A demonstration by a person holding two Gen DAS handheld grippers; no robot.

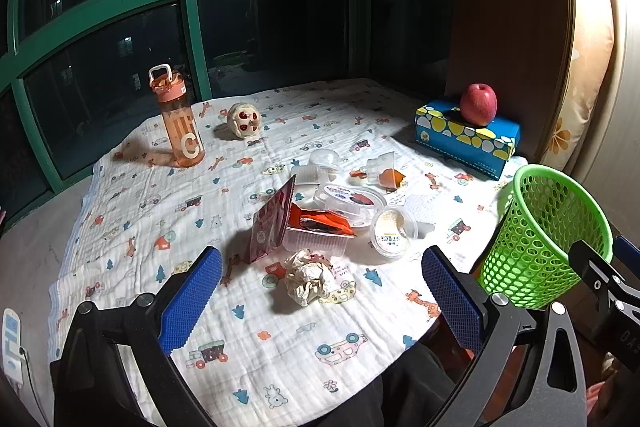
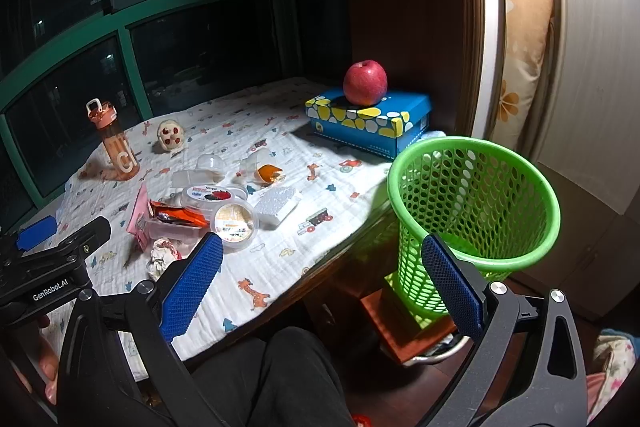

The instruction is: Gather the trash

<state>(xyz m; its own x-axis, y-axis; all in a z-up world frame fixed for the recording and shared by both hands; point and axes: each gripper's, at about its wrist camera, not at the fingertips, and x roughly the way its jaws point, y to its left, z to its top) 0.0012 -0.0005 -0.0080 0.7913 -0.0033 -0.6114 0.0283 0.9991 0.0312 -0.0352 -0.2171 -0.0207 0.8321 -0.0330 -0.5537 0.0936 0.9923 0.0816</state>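
Currently both idle: left claw (image 1: 322, 291) and right claw (image 2: 322, 279) spread wide, empty. Trash heap (image 1: 332, 215) on worktop (image 1: 280, 339), left of green bin (image 2: 474, 207). Risk: light wrappers slipping, bin tipping if nudged.

Dark green-framed windows (image 1: 192, 39), prob. night; brown wood panel (image 2: 404, 7).

Perforated glossy plastic basket (image 2: 476, 203); soft quilted cloth (image 1: 280, 327); crumpled paper (image 1: 310, 277).
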